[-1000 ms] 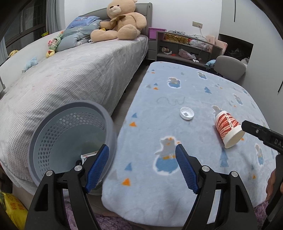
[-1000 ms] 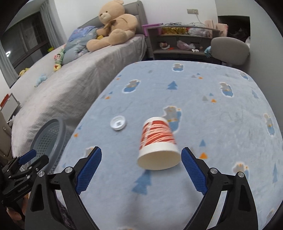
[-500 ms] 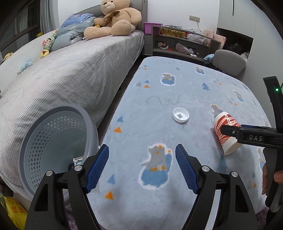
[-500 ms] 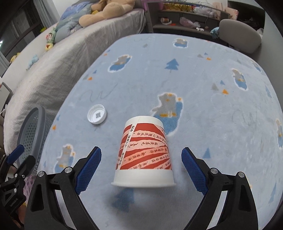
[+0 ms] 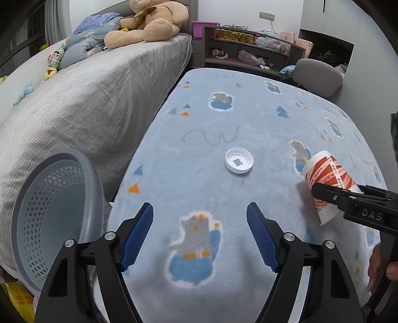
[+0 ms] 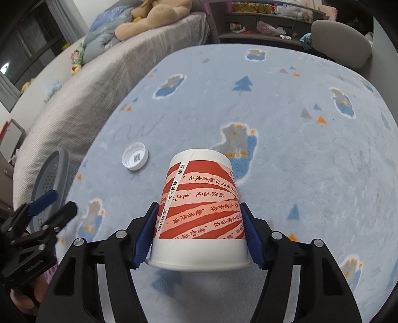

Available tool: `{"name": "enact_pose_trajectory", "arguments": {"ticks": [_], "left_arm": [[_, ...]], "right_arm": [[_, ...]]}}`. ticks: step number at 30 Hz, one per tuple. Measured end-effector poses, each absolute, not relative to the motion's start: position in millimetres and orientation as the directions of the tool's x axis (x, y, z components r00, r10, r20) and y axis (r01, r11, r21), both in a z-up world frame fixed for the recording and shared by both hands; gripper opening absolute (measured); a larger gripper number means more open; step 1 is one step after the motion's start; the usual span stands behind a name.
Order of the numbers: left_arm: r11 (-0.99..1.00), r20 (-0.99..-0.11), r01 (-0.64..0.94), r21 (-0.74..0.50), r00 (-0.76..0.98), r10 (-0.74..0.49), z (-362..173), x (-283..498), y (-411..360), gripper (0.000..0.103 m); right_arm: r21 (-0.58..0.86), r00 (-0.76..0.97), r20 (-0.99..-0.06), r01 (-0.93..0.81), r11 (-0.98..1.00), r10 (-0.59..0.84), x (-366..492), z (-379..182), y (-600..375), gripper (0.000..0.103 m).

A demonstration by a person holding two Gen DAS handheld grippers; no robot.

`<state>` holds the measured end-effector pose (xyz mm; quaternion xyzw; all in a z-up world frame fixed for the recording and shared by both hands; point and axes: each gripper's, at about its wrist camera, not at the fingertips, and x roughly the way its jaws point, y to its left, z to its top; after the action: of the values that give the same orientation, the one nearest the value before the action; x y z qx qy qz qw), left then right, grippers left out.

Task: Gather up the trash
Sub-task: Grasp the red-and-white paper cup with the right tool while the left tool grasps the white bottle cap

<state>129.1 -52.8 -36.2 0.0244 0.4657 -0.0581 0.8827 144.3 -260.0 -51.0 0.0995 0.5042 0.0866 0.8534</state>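
A grey bed (image 5: 94,99) with a finely checked cover fills the far left, with a plush tan teddy bear (image 5: 151,22) at its head. Beside it to the right lies a fleecy pale-blue blanket (image 5: 248,124) printed with small animals, trees and triangles. At the near left, a round grey plastic basket (image 5: 42,213) with a perforated wall stands tilted against the blanket's edge.

On the blanket, a tapered paper cup (image 6: 199,211) with red and white stripes and printed characters lies on its side, its rim toward the near edge. To its left, apart from it, sits a round white plastic cap (image 6: 135,156) with a ridged rim, open side up.

The right gripper (image 6: 199,236) has its ribbed blue pads (image 6: 146,236) pressed against both sides of the cup close to the rim. The left gripper (image 5: 200,236) hangs over the blanket at the near edge, jaws wide apart and holding nothing, the basket just to its left.
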Motion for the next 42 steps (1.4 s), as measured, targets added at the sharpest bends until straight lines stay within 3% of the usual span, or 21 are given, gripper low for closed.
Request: {"name": "enact_pose_trajectory", "arguments": {"ticks": [11,25,28,30,42], "left_arm": [[0.989,-0.848,0.14,-0.043,0.518,-0.11,-55.6,173.9,-89.2,0.074],[0.991,-0.857,0.125,0.039,0.515,-0.032,-90.3,219.7,-111.9,0.074],[0.991,-0.847,0.132,0.037,0.531,-0.04,-89.2,219.3,-113.6,0.062],[0.987,-0.843,0.161,0.03,0.534,-0.061,-87.1,216.0,-117.6,0.039],[0.982,-0.85,0.188,0.002,0.517,-0.098,-72.6,171.7,-104.5,0.039]], "right_arm": [[0.348,0.56,-0.77,-0.033,0.937,0.305,132.1,-35.4,-291.4,0.062],[0.395,0.578,-0.739,-0.046,0.917,0.347,123.2,-32.0,-306.0,0.062],[0.397,0.575,-0.741,-0.042,0.917,0.347,123.9,-34.0,-307.4,0.062],[0.399,0.574,-0.742,-0.039,0.916,0.347,124.7,-35.4,-307.5,0.062],[0.38,0.563,-0.759,-0.025,0.925,0.327,126.2,-42.1,-299.8,0.062]]}}
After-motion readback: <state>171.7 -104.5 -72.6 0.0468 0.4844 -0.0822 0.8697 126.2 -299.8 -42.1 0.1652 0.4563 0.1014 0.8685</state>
